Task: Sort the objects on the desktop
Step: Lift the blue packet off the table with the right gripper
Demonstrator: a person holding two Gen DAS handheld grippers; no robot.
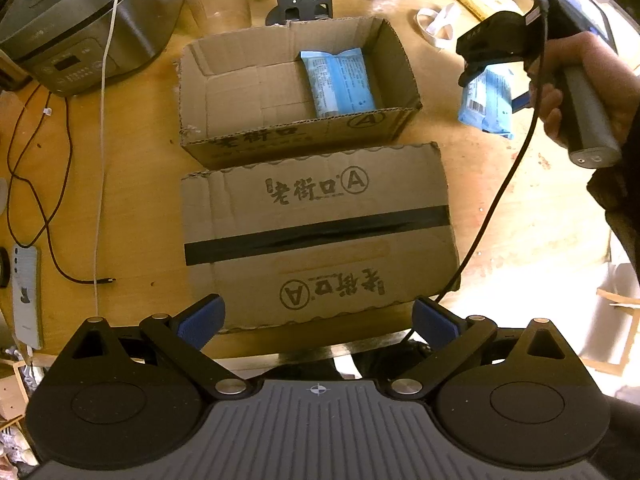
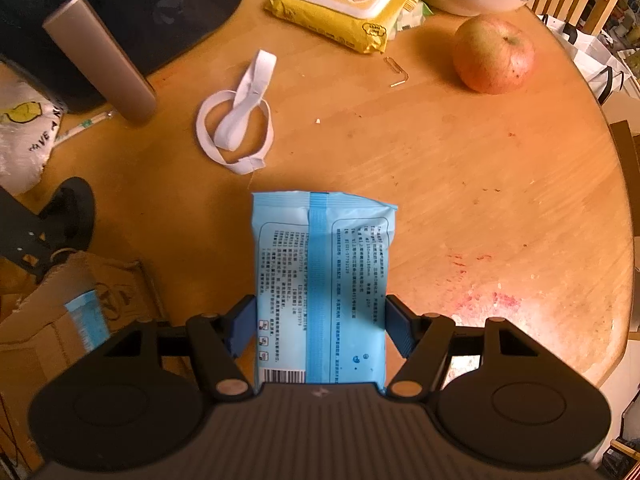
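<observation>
While clamped lengthwise, blue packet sits between right gripper fingers.

Warm, dim indoor light, orange cast. Strong fisheye bending at edges. Pale glare on round wooden surface at right; cardboard box lower left motion-blurred.

Light-blue wipes pack with dark print and a barcode; yellow wipes pack; red-yellow apple; brown cardboard box, black-taped lid; orange-tan counter.
</observation>
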